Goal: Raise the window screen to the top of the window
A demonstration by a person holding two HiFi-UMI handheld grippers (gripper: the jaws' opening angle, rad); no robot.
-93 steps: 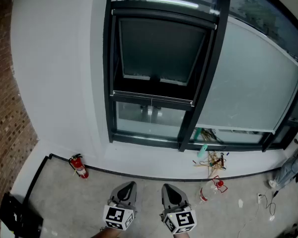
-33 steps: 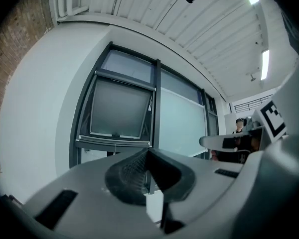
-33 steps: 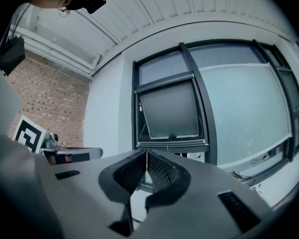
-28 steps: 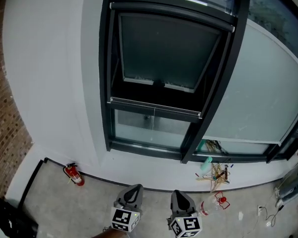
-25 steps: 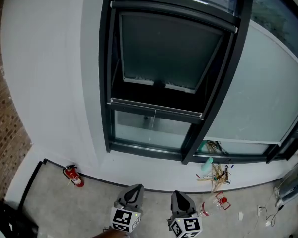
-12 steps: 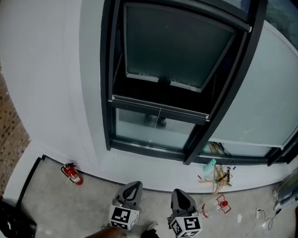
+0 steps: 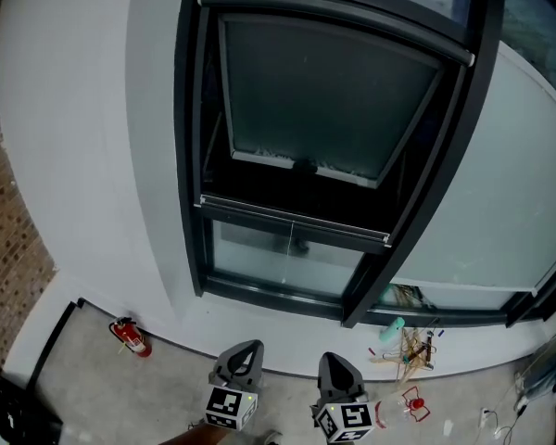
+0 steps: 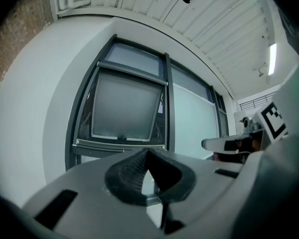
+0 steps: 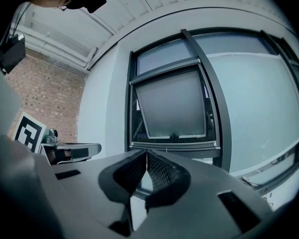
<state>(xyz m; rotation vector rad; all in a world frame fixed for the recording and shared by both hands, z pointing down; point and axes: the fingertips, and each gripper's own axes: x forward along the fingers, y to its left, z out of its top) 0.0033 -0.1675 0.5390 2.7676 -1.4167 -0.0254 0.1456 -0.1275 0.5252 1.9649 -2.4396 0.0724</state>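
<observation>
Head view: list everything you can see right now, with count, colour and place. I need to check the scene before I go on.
window: 1, black frame, middle of the wall
tilted pane: 1, dark grey, upper window, swung open at the bottom
bar: 1, pale, across the window below the pane
frosted panel: 1, pale grey, right of the window
wall: 1, white, left of the window
brick wall: 1, brown, far left edge
fire extinguisher: 1, red, floor at lower left
bottle: 1, teal, floor at lower right
sticks: a small pile, tan, beside the bottle
left gripper: 1, grey, bottom centre, shut
right gripper: 1, grey, beside it, shut
</observation>
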